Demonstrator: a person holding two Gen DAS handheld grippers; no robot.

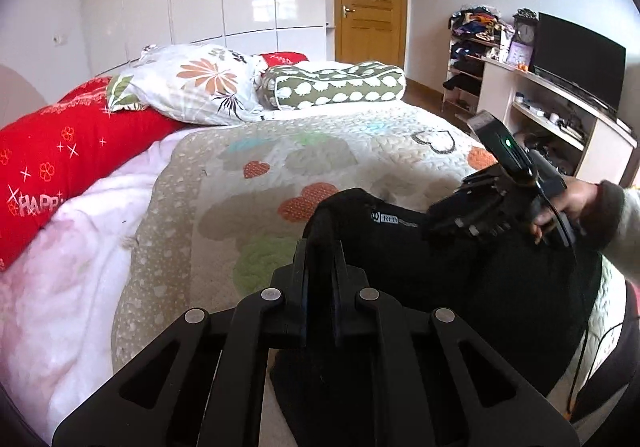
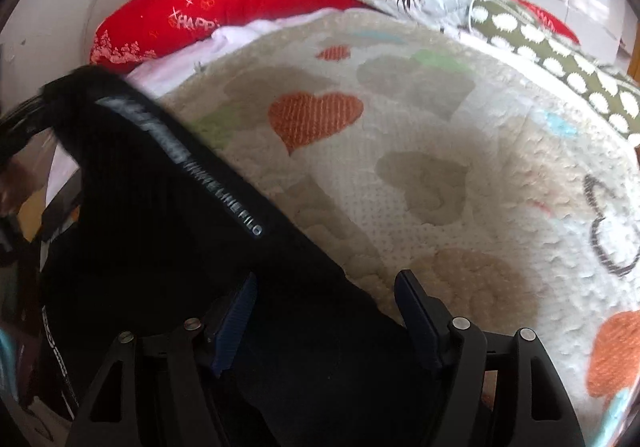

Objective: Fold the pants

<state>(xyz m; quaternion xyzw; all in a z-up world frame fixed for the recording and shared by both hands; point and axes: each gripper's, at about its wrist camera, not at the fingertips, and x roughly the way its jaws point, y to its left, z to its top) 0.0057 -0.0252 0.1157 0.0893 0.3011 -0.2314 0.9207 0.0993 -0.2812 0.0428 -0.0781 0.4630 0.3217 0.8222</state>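
The left gripper [image 1: 320,263] is clamped tight on a ridge of the black pants [image 1: 460,279], fingers pressed together with the dark cloth pinched up between them, right at the waistband end where pale lettering shows. The right gripper [image 2: 326,311] is a different story: its blue-padded fingers [image 2: 234,323] stand apart, straddling the black fabric near its edge but not biting down on it yet (the right wrist view is smeared with motion, so how close the pads sit to the cloth is hard to call). From the left wrist view that right tool is seen held by a hand [image 1: 568,207] and poised over the far side of the garment.

The pants lie bunched at the near edge of the heart-patterned quilt [image 1: 320,151], waistband [image 2: 192,159] stretched diagonally, part of the fabric drooping off the bed. Red pillow [image 1: 72,159], floral pillow [image 1: 192,83] and green dotted cushion [image 1: 332,87] sit well away at the head.

This looks like the opening step: getting two grips to lift and spread the garment. Next, the right fingers need to close on the waistband's other side, then both tools should pull apart and lay the pants flat.
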